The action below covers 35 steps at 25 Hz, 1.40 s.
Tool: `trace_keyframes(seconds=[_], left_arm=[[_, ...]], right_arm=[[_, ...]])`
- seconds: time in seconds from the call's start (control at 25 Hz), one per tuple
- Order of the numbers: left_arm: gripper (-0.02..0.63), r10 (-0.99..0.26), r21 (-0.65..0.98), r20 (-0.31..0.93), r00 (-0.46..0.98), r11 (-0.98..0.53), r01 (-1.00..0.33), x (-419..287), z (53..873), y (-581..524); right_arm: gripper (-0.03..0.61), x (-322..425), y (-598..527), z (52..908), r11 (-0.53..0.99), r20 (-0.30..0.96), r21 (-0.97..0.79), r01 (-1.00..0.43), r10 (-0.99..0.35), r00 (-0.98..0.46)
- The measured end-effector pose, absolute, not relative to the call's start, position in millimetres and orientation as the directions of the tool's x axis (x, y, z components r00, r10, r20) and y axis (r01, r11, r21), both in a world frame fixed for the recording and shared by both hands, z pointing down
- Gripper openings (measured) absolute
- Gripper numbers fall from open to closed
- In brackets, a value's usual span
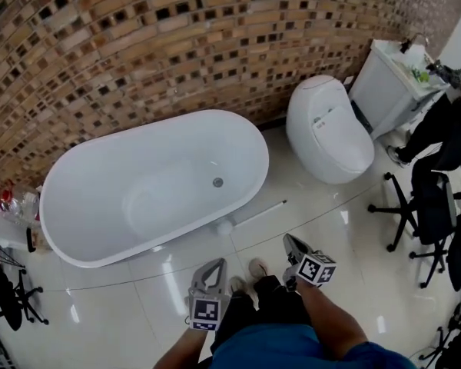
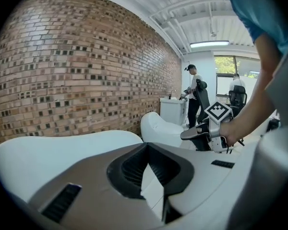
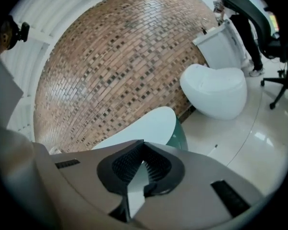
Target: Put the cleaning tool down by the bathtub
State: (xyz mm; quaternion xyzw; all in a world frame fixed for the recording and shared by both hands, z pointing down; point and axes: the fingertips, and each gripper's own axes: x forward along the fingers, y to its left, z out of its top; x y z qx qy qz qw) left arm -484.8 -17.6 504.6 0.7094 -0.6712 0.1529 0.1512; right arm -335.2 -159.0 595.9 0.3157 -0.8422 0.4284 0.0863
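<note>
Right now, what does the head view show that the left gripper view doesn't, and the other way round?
Only the head view shows the drain inside the bathtub, the long white cleaning tool lying beside the tub, and the person's shoes. Only the left gripper view shows the ceiling light and a window at the far end of the room. Both show the brick wall, the white bathtub, the toilet and the right gripper with its marker cube.

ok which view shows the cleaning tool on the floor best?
Head view: the cleaning tool lies full length beside the bathtub. Right gripper view catches at most a thin sliver of its handle; left gripper view doesn't show it.
</note>
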Motion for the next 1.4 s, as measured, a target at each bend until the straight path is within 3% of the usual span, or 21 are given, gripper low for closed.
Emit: trace_keyframes(seconds=[0.2, 0.56, 1.0, 1.4], left_arm=[[0.000, -0.903, 0.034, 0.393, 0.171, -0.172, -0.985, -451, 478, -17], [0.000, -0.903, 0.038, 0.296, 0.312, -0.316, -0.948, -379, 410, -43], [0.000, -0.882, 0.013, 0.240, 0.405, -0.414, -0.910, -234, 364, -73], [0.000, -0.824, 0.046, 0.184, 0.536, -0.537, -0.842, -97, 340, -98]], right_arm=[[0.000, -305, -142, 520, 0.558, 0.354, -0.508, -0.656, -0.560, -0.749], [0.000, -226, -116, 421, 0.594, 0.245, -0.286, -0.752, -0.713, -0.657], [0.000, -90, -99, 346, 0.574, 0.121, -0.224, -0.788, -0.786, -0.607], [0.000, 43, -106, 331, 0.474, 0.106, -0.184, -0.861, -0.861, -0.497]])
